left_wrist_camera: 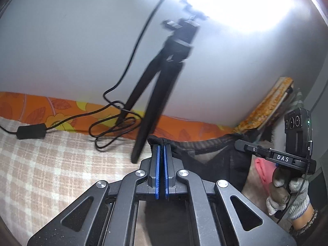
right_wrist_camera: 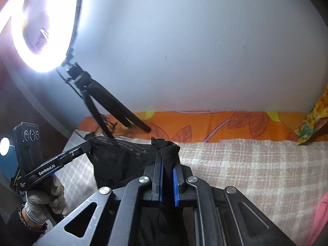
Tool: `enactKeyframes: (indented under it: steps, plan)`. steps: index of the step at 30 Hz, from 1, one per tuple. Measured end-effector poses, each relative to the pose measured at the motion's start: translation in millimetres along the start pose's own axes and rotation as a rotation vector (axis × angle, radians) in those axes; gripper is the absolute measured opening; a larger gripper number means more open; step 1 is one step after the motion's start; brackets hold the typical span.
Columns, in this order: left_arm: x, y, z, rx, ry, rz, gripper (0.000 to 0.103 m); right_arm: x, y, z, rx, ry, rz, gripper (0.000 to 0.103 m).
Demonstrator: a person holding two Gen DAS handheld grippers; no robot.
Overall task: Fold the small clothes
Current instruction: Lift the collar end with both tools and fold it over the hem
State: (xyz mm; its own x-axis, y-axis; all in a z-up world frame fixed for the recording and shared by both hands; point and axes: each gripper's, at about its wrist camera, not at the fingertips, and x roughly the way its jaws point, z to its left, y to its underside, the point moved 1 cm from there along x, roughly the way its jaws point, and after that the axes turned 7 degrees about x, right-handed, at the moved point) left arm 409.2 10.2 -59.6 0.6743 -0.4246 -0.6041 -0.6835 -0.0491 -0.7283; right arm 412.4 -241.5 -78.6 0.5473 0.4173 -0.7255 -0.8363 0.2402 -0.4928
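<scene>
A small black mesh garment (left_wrist_camera: 217,155) hangs stretched between my two grippers above the checked blanket (left_wrist_camera: 51,164). My left gripper (left_wrist_camera: 161,146) is shut on one corner of its waistband. My right gripper (right_wrist_camera: 167,153) is shut on the other corner, with black cloth (right_wrist_camera: 123,157) bunched between the blue pads. The right gripper also shows in the left wrist view (left_wrist_camera: 242,144), the left gripper in the right wrist view (right_wrist_camera: 87,143), each pinching an end of the garment. The lower part of the garment hangs behind the gripper frames.
A black tripod (left_wrist_camera: 155,86) with a ring light (right_wrist_camera: 43,20) stands on the orange floral sheet (right_wrist_camera: 205,127) by the white wall. A black cable and adapter (left_wrist_camera: 30,131) lie on the blanket. A pink cloth (right_wrist_camera: 319,219) lies at right, a patterned cloth (right_wrist_camera: 313,114) farther back.
</scene>
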Motion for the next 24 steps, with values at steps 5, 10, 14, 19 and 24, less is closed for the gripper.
enactKeyframes:
  steps: [5,10,14,19,24]
  plan:
    - [-28.4,1.3,-21.8,0.038,0.027,-0.023,0.002,-28.0,11.7,18.0,-0.023,-0.004,-0.021,0.005]
    - [-59.6,10.9,-48.9,0.072,0.051,-0.035,0.002,-62.5,29.6,33.1,-0.043,0.000,-0.041,0.005]
    - [-93.1,27.5,-71.1,0.141,0.050,-0.046,0.002,-90.9,53.2,42.9,-0.054,-0.006,-0.056,0.005]
    - [-126.2,54.6,-90.6,0.192,0.053,-0.036,0.002,-124.8,94.8,51.1,-0.064,-0.008,-0.062,0.005]
    - [-155.5,94.6,-106.2,0.248,0.060,-0.010,0.002,-151.9,143.9,68.2,-0.095,-0.002,-0.062,0.005]
